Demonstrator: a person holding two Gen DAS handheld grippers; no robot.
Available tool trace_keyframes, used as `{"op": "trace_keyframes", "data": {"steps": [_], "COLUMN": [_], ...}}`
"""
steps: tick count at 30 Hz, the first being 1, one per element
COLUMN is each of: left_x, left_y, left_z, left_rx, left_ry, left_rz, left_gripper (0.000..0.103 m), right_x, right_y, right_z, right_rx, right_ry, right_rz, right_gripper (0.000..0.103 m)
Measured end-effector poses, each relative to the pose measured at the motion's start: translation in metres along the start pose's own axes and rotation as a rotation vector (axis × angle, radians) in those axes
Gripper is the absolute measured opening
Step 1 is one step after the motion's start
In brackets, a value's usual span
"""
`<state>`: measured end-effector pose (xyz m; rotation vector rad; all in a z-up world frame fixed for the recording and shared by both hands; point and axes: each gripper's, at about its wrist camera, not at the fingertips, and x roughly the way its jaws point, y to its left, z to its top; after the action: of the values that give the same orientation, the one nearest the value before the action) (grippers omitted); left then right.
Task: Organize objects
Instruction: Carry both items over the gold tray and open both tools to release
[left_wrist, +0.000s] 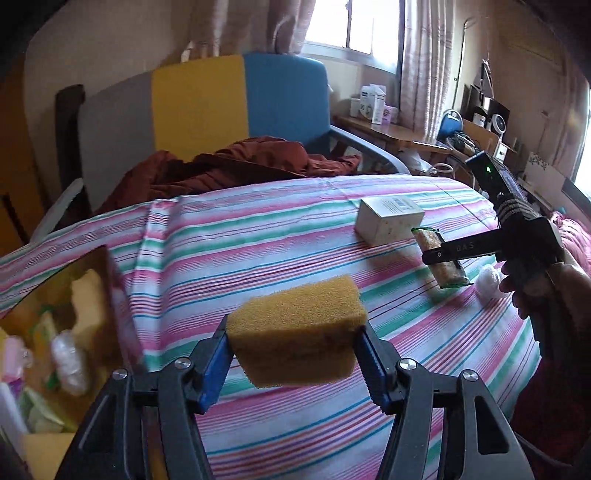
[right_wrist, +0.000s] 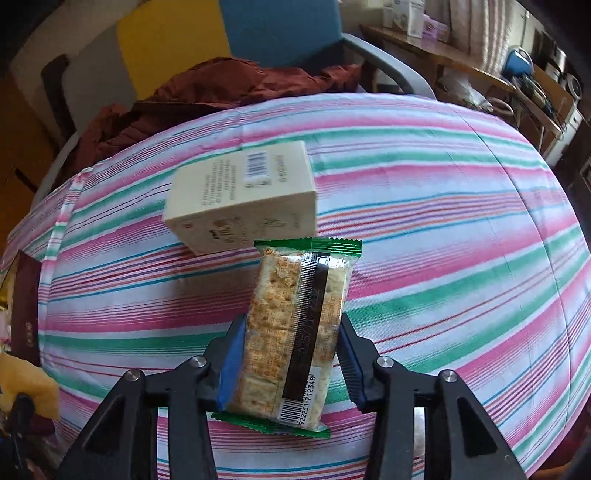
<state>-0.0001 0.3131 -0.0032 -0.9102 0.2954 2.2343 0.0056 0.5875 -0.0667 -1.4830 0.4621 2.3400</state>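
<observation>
A rust-red garment (left_wrist: 236, 166) lies crumpled (beside the striped sheet (left_wrist: 288, 221)).

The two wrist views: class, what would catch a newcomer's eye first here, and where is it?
First, the yellow-brown foam sponge, clamped in the left gripper above the pink, green and white striped bedsheet. Next, the clear, green-edged packet of crackers, gripped by the right gripper just in front of a cream cardboard box lying on the sheet.

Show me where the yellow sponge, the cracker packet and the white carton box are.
yellow sponge (left_wrist: 295, 317): left wrist view, its top face.
cracker packet (right_wrist: 291, 332): right wrist view, clear middle of the wrapper.
white carton box (right_wrist: 243, 192): right wrist view, printed top face.
</observation>
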Motion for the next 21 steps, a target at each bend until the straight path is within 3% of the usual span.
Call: {"op": "trace_keyframes", "data": {"steps": [7,9,14,21], "left_x": [-0.037,-0.046,-0.068,-0.089], "left_y": [0.025,0.032,0.056,0.092], "left_z": [-0.007,-0.009,-0.016,-0.031], "left_rx": [-0.009,-0.016,-0.049,-0.112], "left_ry": [-0.05,-0.057,-0.071,-0.089], "left_rz": [0.071,0.083,0.112,0.15], "left_gripper": [0.063,0.063,0.063,0.063], "right_x": [-0.007,0.009,-0.013,-0.041], "right_y": [0.0,-0.001,-0.011,0.012], "right_z": [0.0,0.019,0.013,0.011], "right_rx": [0.006,0.012,0.04,0.014], "right_ry": [-0.039,-0.046,-0.085,-0.137], "right_rz": [-0.027,-0.037,-0.04,-0.042], "right_gripper": [0.047,0.047,0.047,0.047]}}
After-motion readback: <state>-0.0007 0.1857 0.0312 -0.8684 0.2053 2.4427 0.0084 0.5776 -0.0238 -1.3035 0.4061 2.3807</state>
